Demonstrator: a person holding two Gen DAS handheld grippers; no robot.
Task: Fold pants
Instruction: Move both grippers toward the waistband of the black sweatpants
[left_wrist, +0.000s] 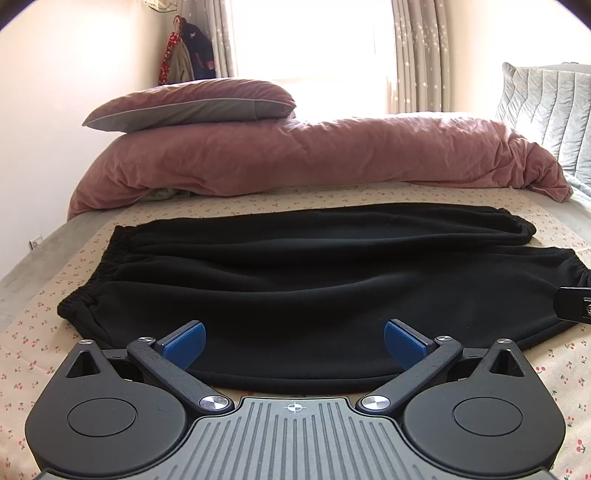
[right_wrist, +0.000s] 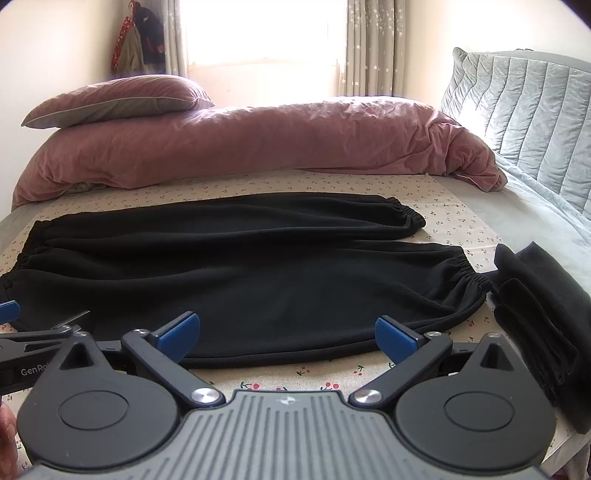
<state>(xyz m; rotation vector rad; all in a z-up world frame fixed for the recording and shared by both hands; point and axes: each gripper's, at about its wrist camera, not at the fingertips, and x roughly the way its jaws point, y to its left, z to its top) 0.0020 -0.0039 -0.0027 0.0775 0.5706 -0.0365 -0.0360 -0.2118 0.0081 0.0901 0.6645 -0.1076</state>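
Observation:
Black fleece pants (left_wrist: 295, 280) lie spread flat across the bed, waistband at the left, both elastic cuffs at the right, one leg behind the other. In the right wrist view the same pants (right_wrist: 240, 266) fill the middle. My left gripper (left_wrist: 294, 341) hovers over the pants' near edge, open, its blue pads (left_wrist: 184, 343) wide apart with only cloth below them. My right gripper (right_wrist: 287, 334) is open too, above the near hem, nothing between its blue pads (right_wrist: 393, 338). Part of the left gripper (right_wrist: 22, 332) shows at the left edge of the right wrist view.
A floral sheet (left_wrist: 33, 354) covers the bed. A rolled pink duvet (left_wrist: 314, 155) with a pink pillow (left_wrist: 192, 103) lies behind the pants. Folded black clothes (right_wrist: 543, 314) sit at the right. A grey quilted headboard (right_wrist: 524, 110) stands far right; curtains and a bright window behind.

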